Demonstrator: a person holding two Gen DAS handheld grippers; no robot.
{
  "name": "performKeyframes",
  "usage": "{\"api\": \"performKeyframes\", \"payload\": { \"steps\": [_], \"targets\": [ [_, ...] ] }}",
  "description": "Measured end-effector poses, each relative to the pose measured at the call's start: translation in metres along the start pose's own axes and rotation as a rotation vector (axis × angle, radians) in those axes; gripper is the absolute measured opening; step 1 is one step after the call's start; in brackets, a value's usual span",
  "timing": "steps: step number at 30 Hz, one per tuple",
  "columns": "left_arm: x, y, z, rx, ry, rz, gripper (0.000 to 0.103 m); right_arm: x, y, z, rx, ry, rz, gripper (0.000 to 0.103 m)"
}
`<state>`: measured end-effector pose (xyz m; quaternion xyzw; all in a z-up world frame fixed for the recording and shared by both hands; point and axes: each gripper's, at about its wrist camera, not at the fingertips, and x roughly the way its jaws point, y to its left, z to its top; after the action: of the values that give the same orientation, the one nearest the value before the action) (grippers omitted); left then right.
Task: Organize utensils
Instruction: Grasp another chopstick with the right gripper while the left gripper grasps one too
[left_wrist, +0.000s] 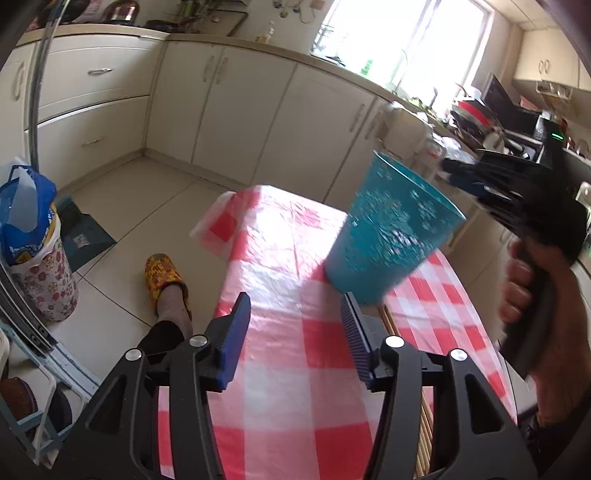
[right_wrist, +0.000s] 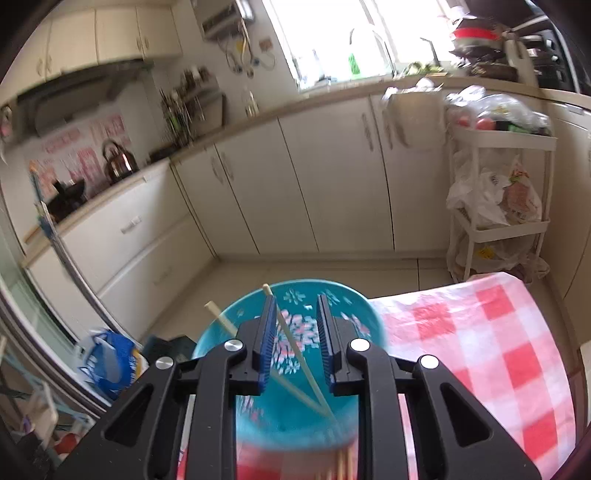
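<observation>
Taking the teal cup (right_wrist: 291, 354) as the landmark: nearest the right-wrist lens, the right tool (right_wrist: 294, 343) is hanging directly above the cup's mouth, its blue pads standing a little apart; one pale chopstick (right_wrist: 295, 347) is passing through the gap between them, touching neither pad visibly, so the tool is loosened rather than pinching. A second chopstick (right_wrist: 221, 319) is leaning against the cup's rim to the left of the tool; both sticks are running with their long axes slanting down into the cup, lower ends meeting near its bottom. The cup is standing on the checked desk (right_wrist: 517, 354), which is stretching away to the cup's right.

In the left-wrist view the left tool (left_wrist: 295, 332) is hovering over the desk (left_wrist: 295, 369) on the near side of the cup (left_wrist: 391, 236), pads spread with nothing between them; the cup is sitting ahead and to its right, blurred and looking tilted. More sticks (left_wrist: 424, 424) appear to be lying on the desk nearer than the cup, half hidden behind the left tool's right finger; judging from this, the left tool is the nearer one for them. Beyond the cup the right tool (left_wrist: 461, 177) and the person's hand (left_wrist: 532, 295) are showing.

Only the right view is revealing the cup's inside; only the left is showing the sticks on the desk.
</observation>
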<state>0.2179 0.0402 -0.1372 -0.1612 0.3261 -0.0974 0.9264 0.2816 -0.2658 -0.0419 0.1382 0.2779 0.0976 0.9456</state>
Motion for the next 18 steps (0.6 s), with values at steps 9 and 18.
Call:
{"api": "performKeyframes", "payload": {
  "steps": [9, 18],
  "targets": [
    [0.007, -0.037, -0.029, 0.067, 0.119, -0.049, 0.057, -0.035, -0.031, -0.128, -0.109, 0.311, -0.026, 0.015],
    [0.019, -0.068, -0.053, 0.118, 0.198, -0.042, 0.059, 0.032, -0.026, -0.137, -0.175, 0.408, -0.049, 0.015]
  ]
}}
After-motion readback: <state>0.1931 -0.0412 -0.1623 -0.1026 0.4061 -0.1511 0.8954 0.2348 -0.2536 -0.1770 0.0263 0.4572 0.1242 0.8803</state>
